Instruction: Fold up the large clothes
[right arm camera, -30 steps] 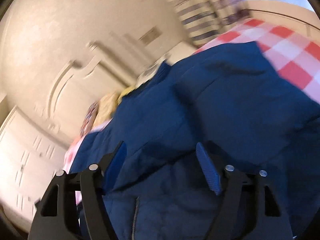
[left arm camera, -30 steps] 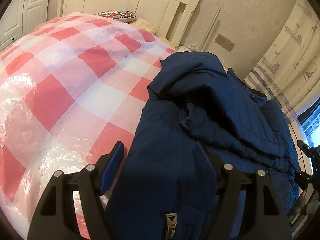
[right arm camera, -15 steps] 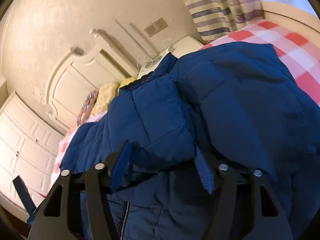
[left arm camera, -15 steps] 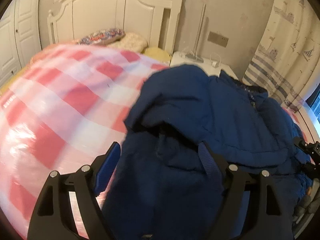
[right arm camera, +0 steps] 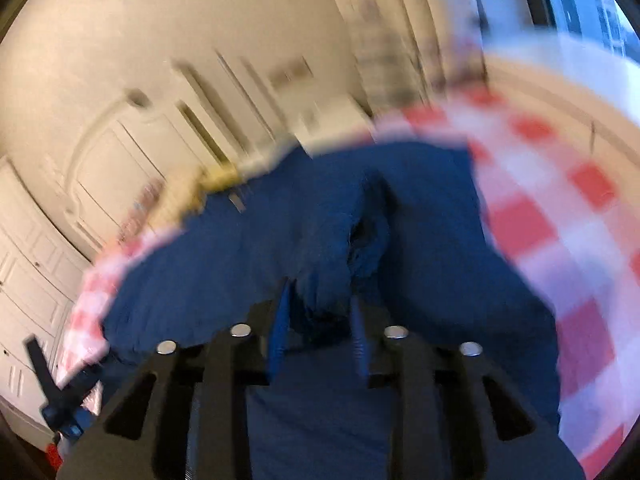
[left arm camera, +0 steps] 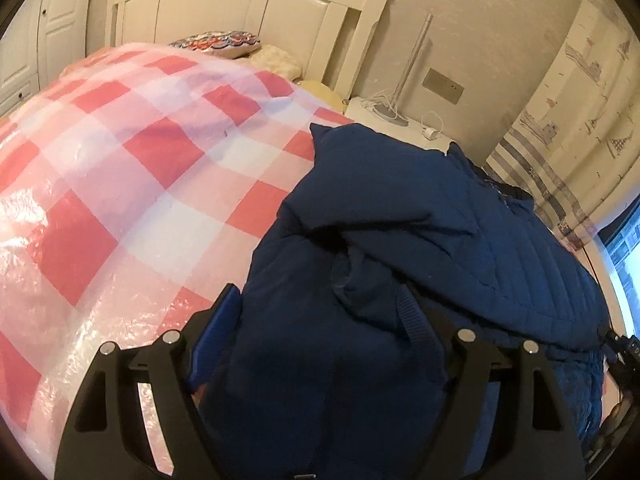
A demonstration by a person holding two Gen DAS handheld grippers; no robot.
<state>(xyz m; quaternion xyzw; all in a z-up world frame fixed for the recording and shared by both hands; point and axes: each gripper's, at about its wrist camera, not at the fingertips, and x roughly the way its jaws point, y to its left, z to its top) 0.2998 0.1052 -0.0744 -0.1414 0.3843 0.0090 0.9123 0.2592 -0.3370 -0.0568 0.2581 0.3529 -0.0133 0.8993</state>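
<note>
A navy quilted jacket (left arm camera: 400,220) lies heaped on a bed with a red-and-white checked cover (left arm camera: 140,160). My left gripper (left arm camera: 316,316) stands wide at the jacket's near edge. A thick bulk of the coat fills the space between its blue pads (left arm camera: 218,320), and I see no squeeze on it. In the blurred right wrist view, my right gripper (right arm camera: 319,320) has its jaws close together and opening. A bunched fold of the jacket (right arm camera: 240,260) sits between them and touches both pads (right arm camera: 280,320).
A white headboard (left arm camera: 280,8) and a patterned pillow (left arm camera: 216,42) are at the far end of the bed. A white nightstand (left arm camera: 384,112) with cables and a patterned curtain (left arm camera: 560,120) stand behind the jacket. White wardrobe doors (right arm camera: 24,280) line the left.
The right jaws have narrowed onto a fold of the jacket, and that view has swung and blurred. The left gripper has shifted a little over the jacket, its jaws still wide.
</note>
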